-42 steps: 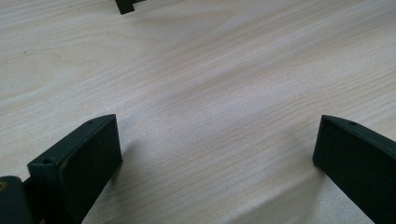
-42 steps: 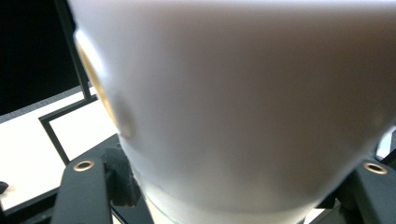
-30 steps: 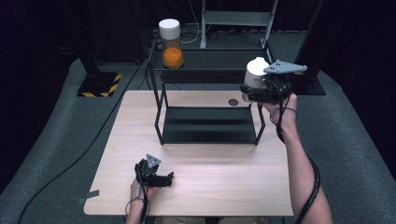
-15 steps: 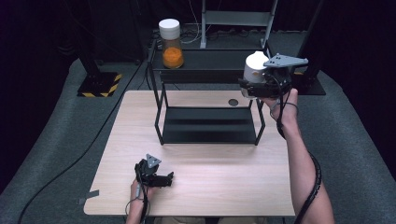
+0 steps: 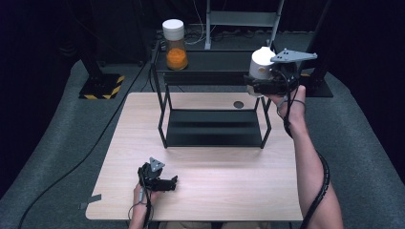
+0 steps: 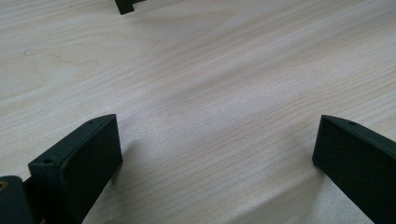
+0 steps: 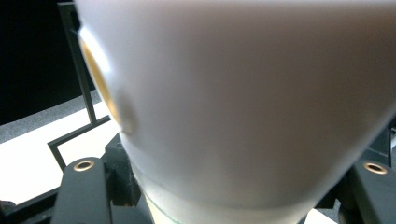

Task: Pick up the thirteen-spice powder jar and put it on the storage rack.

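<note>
The table is filling the lower middle, the black rack standing at its far edge. The right gripper, jaws clamped on a white jar, is holding it at the rack's upper right; it probably needs lowering onto the top shelf. The left gripper, jaws apart, is resting low in the frame.

Jar on shelf rack, rack on table.
</note>
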The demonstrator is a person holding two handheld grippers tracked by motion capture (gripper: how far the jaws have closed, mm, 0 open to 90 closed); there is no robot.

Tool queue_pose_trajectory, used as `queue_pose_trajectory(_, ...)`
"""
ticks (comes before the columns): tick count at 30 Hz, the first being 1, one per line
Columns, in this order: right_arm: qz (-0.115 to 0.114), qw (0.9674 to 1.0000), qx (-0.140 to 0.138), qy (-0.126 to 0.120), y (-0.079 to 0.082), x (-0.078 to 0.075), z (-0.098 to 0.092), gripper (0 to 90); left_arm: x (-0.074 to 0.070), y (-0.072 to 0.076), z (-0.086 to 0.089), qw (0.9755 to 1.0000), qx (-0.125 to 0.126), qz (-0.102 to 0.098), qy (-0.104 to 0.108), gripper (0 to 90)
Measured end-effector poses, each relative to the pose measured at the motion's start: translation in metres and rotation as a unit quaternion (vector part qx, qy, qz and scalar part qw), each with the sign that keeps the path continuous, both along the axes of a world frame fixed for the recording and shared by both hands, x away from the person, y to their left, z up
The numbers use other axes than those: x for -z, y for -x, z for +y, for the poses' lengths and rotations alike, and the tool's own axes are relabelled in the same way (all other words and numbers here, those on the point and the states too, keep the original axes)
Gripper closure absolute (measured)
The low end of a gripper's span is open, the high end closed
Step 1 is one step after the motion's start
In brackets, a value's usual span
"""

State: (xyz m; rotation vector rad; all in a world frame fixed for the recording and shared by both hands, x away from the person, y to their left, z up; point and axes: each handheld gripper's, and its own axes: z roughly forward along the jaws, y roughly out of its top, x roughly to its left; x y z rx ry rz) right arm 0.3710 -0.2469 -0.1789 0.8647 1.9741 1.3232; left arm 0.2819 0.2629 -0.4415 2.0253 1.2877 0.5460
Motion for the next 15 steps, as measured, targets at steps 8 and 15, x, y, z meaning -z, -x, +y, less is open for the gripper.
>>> queue_pose_trajectory(8,-0.002,1.0,-0.001,-0.003,-0.006,-0.01,0.001,30.2,0.0,0.0,0.0,1.0,0.0,-0.001,0.0,0.8)
queue_pose_trajectory(15,-0.007,1.0,0.0,-0.005,-0.009,-0.019,0.002,30.2,0.0,0.0,0.0,1.0,0.0,-0.001,-0.001,0.9)
